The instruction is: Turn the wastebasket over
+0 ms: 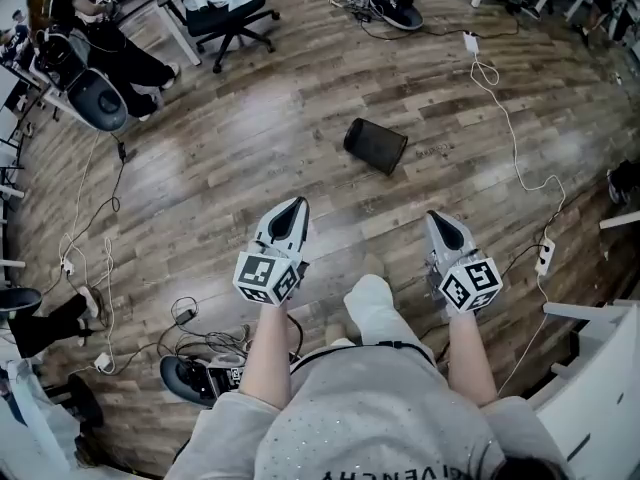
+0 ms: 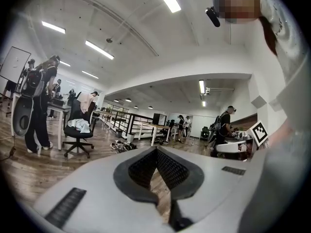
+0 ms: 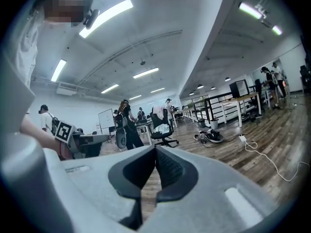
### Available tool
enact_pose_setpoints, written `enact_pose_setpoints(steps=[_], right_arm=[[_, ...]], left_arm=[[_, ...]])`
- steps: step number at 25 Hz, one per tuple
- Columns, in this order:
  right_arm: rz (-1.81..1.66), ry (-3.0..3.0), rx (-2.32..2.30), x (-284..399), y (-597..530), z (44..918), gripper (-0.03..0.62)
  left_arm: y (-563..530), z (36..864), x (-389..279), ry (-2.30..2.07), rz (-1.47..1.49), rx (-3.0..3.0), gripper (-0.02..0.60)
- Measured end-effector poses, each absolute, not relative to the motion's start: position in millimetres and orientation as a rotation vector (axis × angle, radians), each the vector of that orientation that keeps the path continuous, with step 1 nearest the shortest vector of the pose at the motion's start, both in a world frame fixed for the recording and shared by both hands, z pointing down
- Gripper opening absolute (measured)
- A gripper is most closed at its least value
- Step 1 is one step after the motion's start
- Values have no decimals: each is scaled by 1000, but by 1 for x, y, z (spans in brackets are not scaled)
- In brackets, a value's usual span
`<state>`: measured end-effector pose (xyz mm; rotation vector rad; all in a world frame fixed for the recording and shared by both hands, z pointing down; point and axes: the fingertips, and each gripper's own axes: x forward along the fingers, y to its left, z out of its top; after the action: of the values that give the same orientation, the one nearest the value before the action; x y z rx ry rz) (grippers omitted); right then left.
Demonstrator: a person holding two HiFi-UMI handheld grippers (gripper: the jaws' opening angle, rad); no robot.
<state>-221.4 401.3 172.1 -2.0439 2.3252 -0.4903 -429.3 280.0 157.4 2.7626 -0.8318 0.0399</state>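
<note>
A black mesh wastebasket [image 1: 375, 145] lies on its side on the wooden floor, ahead of me and between my two hands. My left gripper [image 1: 298, 205] is held out above the floor, short of the basket and to its left, jaws shut with nothing between them. My right gripper [image 1: 436, 217] is on the other side, also short of the basket, shut and empty. In the left gripper view the left gripper [image 2: 156, 152] has its tips meeting; in the right gripper view the right gripper [image 3: 155, 150] is closed the same way. Neither gripper view shows the basket.
A white cable [image 1: 510, 128] with a power strip [image 1: 545, 255] trails over the floor at the right. A black office chair [image 1: 228, 8] stands at the back left. Cables and a dark device [image 1: 190, 378] lie near my feet at the left. People stand at desks [image 2: 39, 106] farther off.
</note>
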Motion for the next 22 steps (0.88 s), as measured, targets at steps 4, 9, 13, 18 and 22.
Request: enact_pose_setpoints(steps=[4,9,13,18,22], right_arm=[[-523,2299,-2062,-179,373,180,21],[-567,2303,-2058,-129,341,192,51],[-572,2330,-2033,-100,315,197,54],[-577,2368,-2013,-72,295,201,69],[-622,2362,-2009,-59,293,213,71]], left_arm=[[248,158,-386,-820,46,2757,-2],[214,163,-335,-818,70,2750,-2],[192,167,-304,-826,75,2743,-2],[181,179,-268,-808,104,2738,-2],[182,194,-254,-781,161,2725,-2]])
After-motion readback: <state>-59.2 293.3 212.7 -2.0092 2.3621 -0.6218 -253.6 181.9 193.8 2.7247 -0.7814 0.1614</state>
